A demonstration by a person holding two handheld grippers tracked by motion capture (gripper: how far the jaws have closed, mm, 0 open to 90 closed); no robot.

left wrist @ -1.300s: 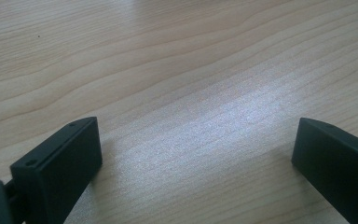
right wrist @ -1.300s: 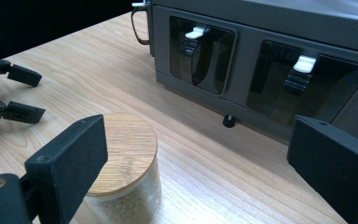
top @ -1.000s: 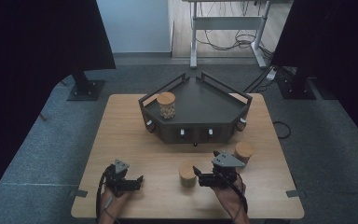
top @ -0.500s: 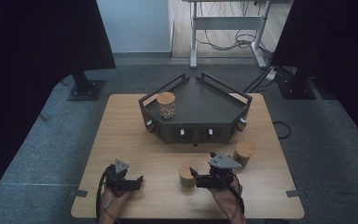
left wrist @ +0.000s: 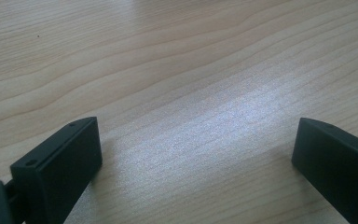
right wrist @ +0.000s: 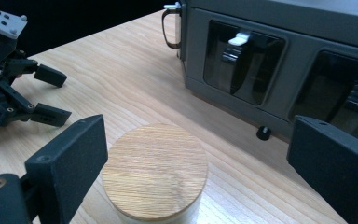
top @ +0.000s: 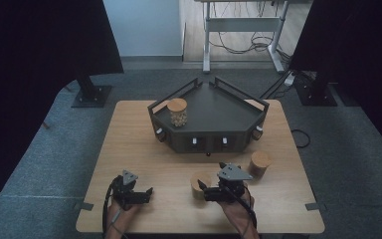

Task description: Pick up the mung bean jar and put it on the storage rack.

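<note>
The right gripper (top: 202,190) hovers low over the wooden table (top: 129,149) with its jaws spread wide, and a wood-lidded jar (top: 199,184) stands upright just ahead of them; in the right gripper view the jar (right wrist: 154,170) sits between the two jaws, closer to the left one, with no contact that can be made out, and its contents are hidden under the lid. A second lidded jar (top: 259,164) stands near to its right. On the dark tray stand (top: 219,112) farther back, a third jar (top: 177,111) holds pale, nut-like pieces. The left gripper (top: 149,193) rests apart near the table's front edge, jaws released over bare wood.
</note>
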